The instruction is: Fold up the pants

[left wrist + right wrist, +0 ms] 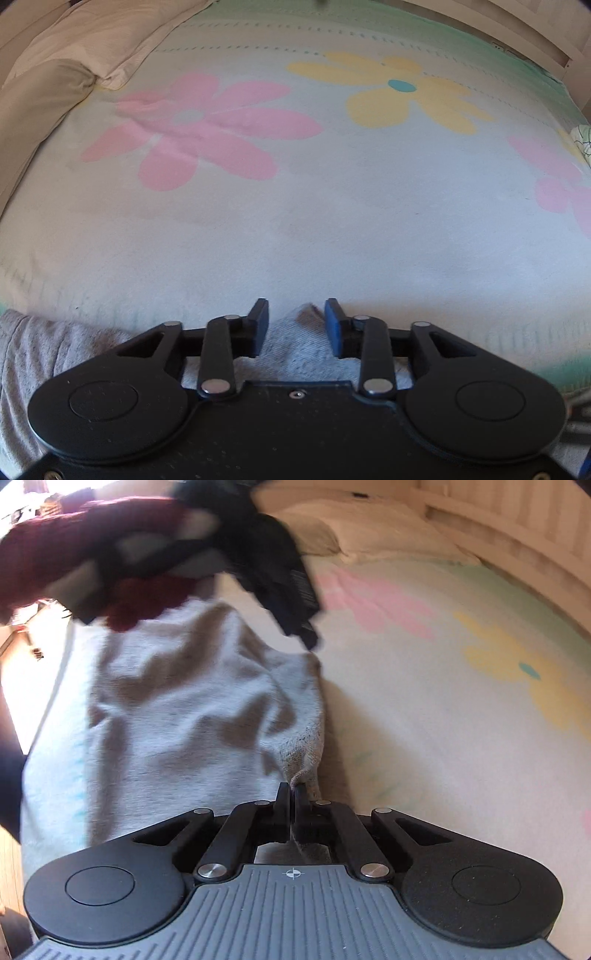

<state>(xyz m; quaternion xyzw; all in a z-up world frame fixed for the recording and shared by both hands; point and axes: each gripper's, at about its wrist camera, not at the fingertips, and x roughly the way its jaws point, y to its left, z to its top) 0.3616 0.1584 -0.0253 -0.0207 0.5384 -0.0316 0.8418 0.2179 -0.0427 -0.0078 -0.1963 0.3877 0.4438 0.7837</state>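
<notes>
The pants [184,701] are light grey sweat fabric, bunched and hanging at the near edge of the bed. My right gripper [294,788] is shut on a pinched edge of them, and the cloth runs back between its fingers. In the left wrist view the pants [295,343] lie under and between the fingers of my left gripper [295,314]. It is open, and its blue pads stand clear of the cloth on both sides. In the right wrist view the left gripper [308,637] shows blurred at the pants' far corner, held by an arm in a maroon sleeve [74,535].
A pale bedspread [295,229] with pink flowers [199,125] and a yellow flower [399,88] covers the bed. Beige pillows [74,48] lie at its far left. A wooden bed frame [535,33] borders the far right. A patterned cloth [583,144] peeks in at the right edge.
</notes>
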